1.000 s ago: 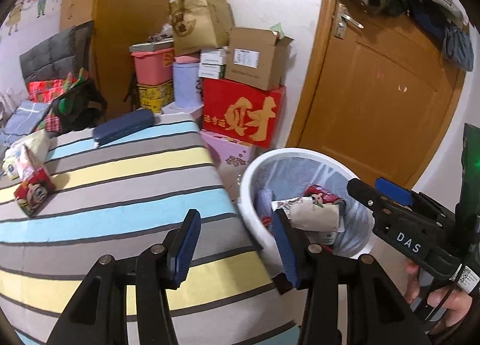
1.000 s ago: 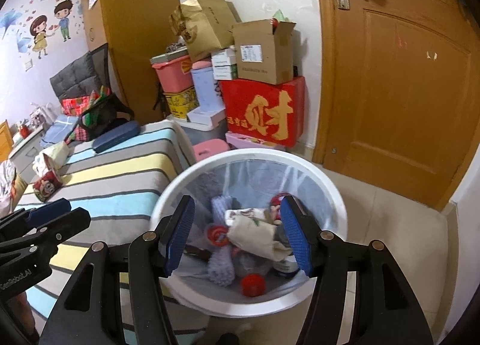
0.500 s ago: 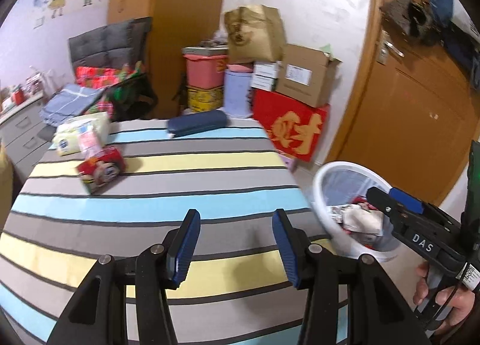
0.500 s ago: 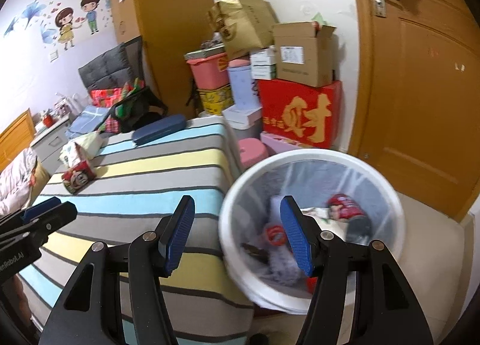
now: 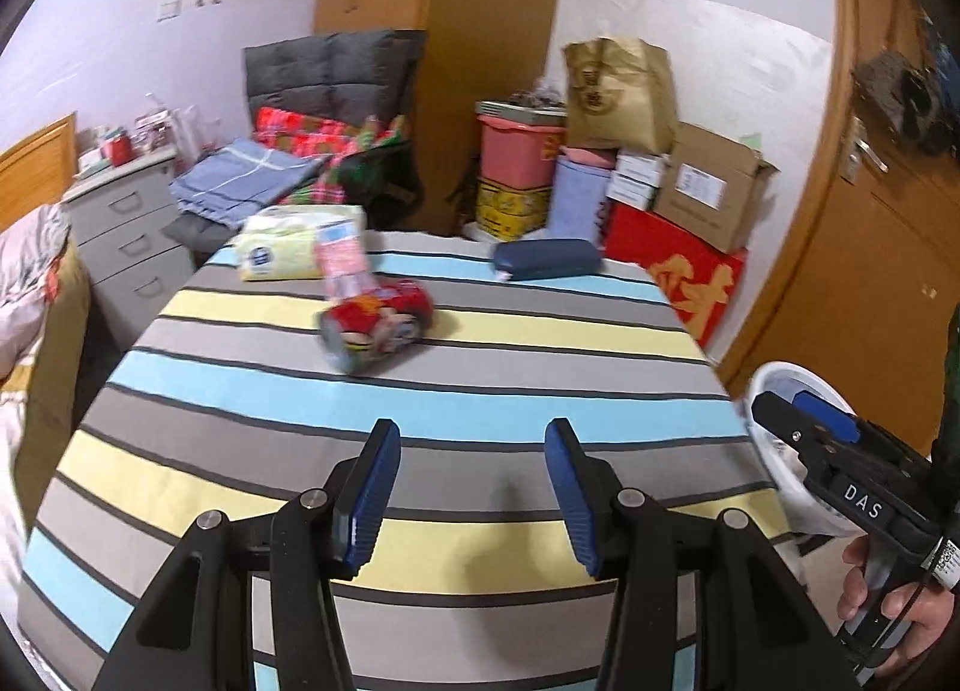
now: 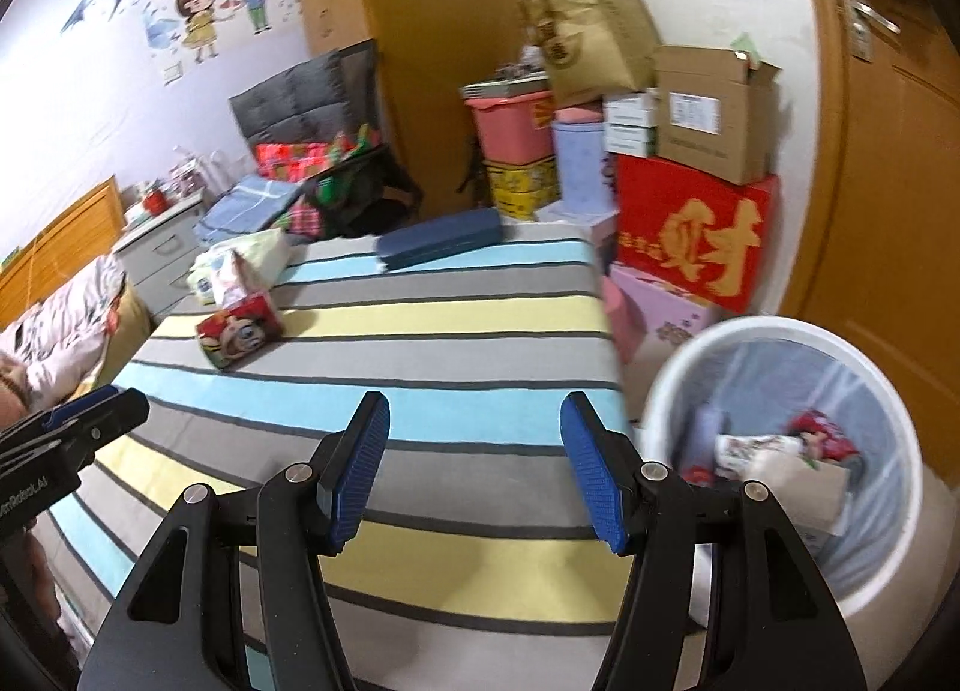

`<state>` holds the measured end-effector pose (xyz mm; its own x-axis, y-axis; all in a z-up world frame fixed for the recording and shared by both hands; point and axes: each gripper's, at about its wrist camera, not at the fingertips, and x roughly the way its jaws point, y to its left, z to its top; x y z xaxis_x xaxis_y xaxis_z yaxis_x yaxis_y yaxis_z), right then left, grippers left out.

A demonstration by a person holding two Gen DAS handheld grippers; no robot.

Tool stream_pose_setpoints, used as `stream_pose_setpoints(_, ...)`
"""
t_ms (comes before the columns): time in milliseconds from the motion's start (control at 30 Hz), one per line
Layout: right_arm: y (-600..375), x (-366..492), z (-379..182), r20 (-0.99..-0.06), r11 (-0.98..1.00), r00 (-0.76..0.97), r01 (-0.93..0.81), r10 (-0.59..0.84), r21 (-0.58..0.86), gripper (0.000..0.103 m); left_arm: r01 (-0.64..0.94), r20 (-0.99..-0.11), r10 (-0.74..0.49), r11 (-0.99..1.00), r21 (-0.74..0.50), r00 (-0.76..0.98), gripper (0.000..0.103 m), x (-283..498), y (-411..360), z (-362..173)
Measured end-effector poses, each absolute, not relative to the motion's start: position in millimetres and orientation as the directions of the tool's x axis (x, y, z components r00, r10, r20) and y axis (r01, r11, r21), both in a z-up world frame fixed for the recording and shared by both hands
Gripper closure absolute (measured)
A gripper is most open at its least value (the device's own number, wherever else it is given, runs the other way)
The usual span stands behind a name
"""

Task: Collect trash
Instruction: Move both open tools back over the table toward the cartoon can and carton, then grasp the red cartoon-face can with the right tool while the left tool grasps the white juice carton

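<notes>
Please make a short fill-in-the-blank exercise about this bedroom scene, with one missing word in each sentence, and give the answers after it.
1. The round white trash bin stands on the floor beside the striped ____.
2. The red crumpled snack bag lies on the striped cover, not in the ____.
3. The left gripper and the right gripper both hold ____ between their blue pads.
4. The flat dark blue case lies near the far ____ of the cover.

Answers: bed; bin; nothing; edge

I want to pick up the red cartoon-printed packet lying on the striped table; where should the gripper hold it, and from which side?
Probably the red cartoon-printed packet across its narrow width, at the middle, coming from above: it lies flat on the striped table, nothing crowding its long sides.
</notes>
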<state>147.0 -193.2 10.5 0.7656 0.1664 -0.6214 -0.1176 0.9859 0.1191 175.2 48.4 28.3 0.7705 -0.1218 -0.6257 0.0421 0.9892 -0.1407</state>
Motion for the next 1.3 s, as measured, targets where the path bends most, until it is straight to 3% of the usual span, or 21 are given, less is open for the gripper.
stream_pose_setpoints(200,-160,161,5,-0.642,0.976,0.736,-0.177,0.217,0.126,0.042,-0.018,-0.628,-0.070,0.991,-0.134,0.775,0.047,180,92,24)
stream_pose_setpoints(500,-106,188,-4,-0.674,0.952,0.673,-0.240,0.305,0.191,0.042,-0.069,-0.644,-0.032,0.989,-0.130,0.765,0.046,197,148,19)
stream_pose_setpoints(633,-81,202,-7,-0.688,0.947,0.653,-0.261,0.317,0.189,0.042,-0.085,-0.647,-0.019,0.988,-0.129,0.762,0.040,209,168,16)
stream_pose_setpoints(1133,-40,258,-23,-0.734,0.941,0.591,-0.170,0.336,0.294,0.042,-0.096,-0.660,-0.056,0.977,-0.191,0.749,0.040,257,219,7)
stream_pose_setpoints(1233,-32,263,-29,-0.741,0.924,0.556,-0.174,0.378,0.341,0.028,-0.114,-0.666,-0.034,0.977,-0.178,0.745,0.040,264,223,3)
stream_pose_setpoints(1300,-27,266,-29,-0.746,0.922,0.545,-0.175,0.382,0.344,0.026,-0.111,-0.669,-0.054,0.973,-0.202,0.741,0.040,267,225,1)
